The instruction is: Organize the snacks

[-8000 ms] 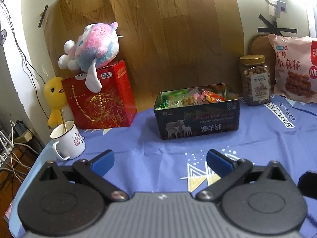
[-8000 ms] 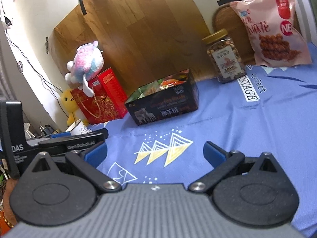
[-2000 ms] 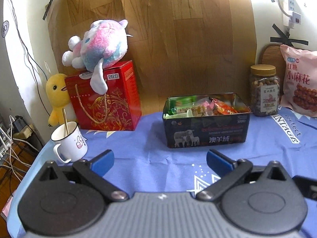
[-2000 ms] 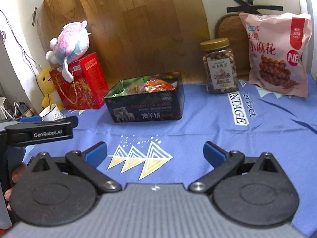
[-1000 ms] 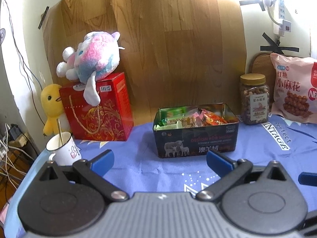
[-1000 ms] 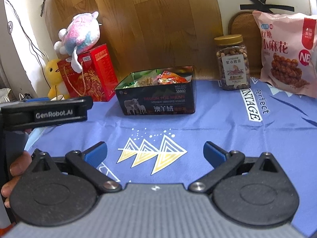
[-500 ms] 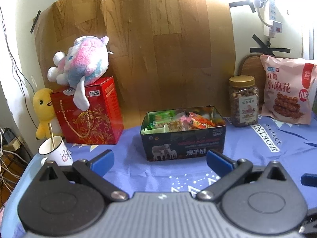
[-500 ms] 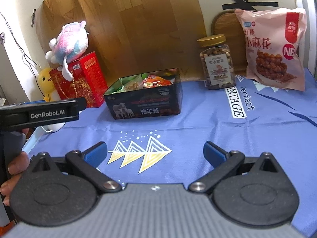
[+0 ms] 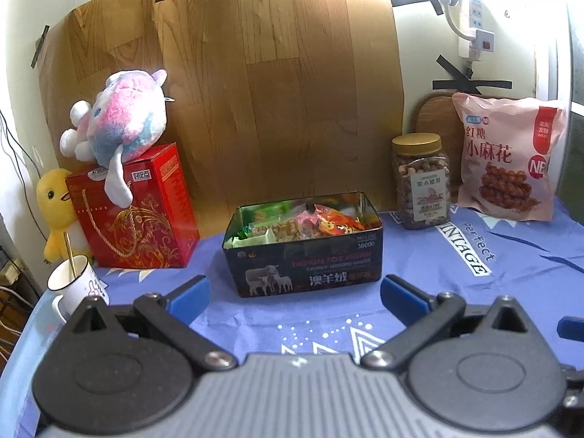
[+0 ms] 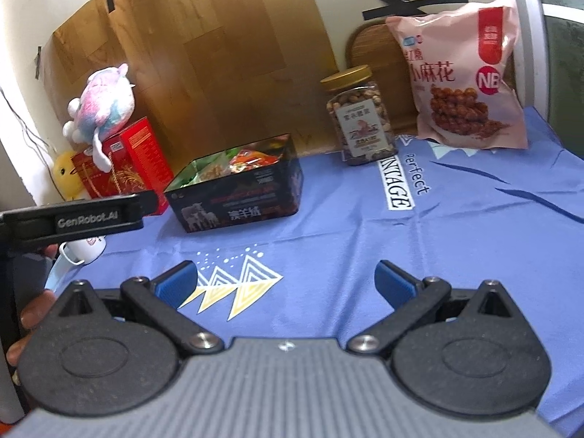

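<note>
The snack tin (image 9: 304, 252) sat on the bench (image 9: 474, 292) at 12 o'clock from the left tool (image 9: 295, 294), long side facing it. Both tools were wide and empty. From the right tool (image 10: 286, 279), farther away, it lay at 11 o'clock.

Wood-grain sheet (image 9: 255, 91) taped to a pale wall (image 9: 419, 54).

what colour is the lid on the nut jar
Gold, on the nut jar; it shows best in the left wrist view.
</note>
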Motion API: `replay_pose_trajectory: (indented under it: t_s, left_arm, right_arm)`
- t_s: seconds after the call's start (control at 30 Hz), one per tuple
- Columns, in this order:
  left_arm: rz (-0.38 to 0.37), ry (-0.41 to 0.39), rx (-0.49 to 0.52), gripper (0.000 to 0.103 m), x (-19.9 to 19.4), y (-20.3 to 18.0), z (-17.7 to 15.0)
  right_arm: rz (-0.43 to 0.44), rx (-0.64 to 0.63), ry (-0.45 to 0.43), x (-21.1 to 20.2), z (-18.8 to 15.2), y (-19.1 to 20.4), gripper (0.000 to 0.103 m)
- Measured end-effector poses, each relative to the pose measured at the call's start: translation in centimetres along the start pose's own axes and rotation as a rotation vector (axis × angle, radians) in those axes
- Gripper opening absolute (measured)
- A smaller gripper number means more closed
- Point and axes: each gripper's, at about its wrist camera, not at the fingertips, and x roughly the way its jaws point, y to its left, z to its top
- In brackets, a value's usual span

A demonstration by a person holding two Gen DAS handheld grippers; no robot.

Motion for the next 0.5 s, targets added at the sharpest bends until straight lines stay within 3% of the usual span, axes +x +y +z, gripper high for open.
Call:
replay_pose_trajectory:
  t_s: [0.5]
  left_arm:
    - [0.062, 0.007, -0.016, 0.103, 0.3, 2.9, 0.2]
  right_arm:
    - [0.030, -0.015, 0.001, 1.1, 0.2, 1.0, 0.103]
